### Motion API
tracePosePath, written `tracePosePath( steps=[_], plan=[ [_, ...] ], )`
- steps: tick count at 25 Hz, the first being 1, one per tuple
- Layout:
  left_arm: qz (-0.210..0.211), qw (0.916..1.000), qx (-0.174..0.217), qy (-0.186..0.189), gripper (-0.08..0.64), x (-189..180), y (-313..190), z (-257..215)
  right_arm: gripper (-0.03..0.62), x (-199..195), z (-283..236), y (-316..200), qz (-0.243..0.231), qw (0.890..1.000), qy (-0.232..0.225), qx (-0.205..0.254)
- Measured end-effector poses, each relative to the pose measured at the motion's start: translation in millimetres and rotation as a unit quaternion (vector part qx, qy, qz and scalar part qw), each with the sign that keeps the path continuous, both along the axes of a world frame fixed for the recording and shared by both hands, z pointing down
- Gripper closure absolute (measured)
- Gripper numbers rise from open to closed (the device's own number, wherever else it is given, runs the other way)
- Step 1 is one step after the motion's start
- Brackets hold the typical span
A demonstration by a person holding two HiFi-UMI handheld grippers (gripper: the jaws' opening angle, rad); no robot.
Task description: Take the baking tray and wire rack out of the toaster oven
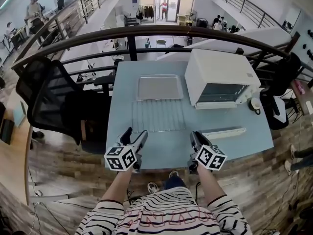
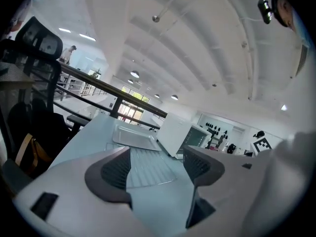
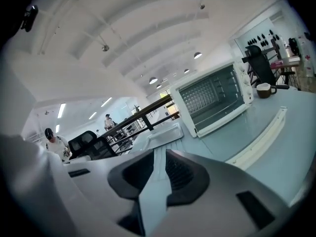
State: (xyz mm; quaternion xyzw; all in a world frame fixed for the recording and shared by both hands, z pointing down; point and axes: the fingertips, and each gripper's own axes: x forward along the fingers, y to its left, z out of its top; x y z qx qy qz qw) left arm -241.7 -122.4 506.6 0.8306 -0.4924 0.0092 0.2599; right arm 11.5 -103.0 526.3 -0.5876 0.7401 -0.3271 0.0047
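Note:
The metal baking tray [image 1: 159,87] lies flat on the pale blue table [image 1: 122,131], left of the white toaster oven [image 1: 220,77]. The wire rack [image 1: 159,115] lies on the table just in front of the tray. The oven's door hangs open and its cavity [image 3: 212,100] looks bare. My left gripper [image 1: 136,132] hovers over the table's front edge, open, with nothing between its jaws; the rack [image 2: 148,167] and tray [image 2: 134,137] show beyond them. My right gripper [image 1: 195,136] hovers to its right, its jaws only a narrow gap apart and holding nothing.
A long white strip [image 1: 224,133] lies on the table in front of the oven. A cup [image 1: 254,104] stands at the oven's right. A black office chair [image 1: 49,97] is left of the table, and a dark railing [image 1: 146,33] runs behind it.

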Motion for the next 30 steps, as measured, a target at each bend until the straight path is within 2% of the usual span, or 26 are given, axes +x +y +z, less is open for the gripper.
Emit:
tracePosePath(
  steps=[8, 16, 24, 30],
  plan=[
    [0.013, 0.9994, 0.032, 0.002, 0.225, 23, 27, -24, 0.538, 8, -24, 21, -0.003, 0.999, -0.028, 0.035],
    [-0.005, 0.9981, 0.061, 0.001, 0.365, 57, 65, -39, 0.552, 32, -45, 57, -0.029, 0.995, -0.054, 0.076],
    [-0.033, 0.9973, 0.066, -0.002, 0.503, 82, 112, -40, 0.557, 58, -47, 100, -0.052, 0.993, -0.068, 0.078],
    [-0.051, 0.9963, 0.068, -0.001, 0.523, 99, 148, -39, 0.558, 75, -46, 129, -0.064, 0.991, -0.085, 0.084]
  ],
)
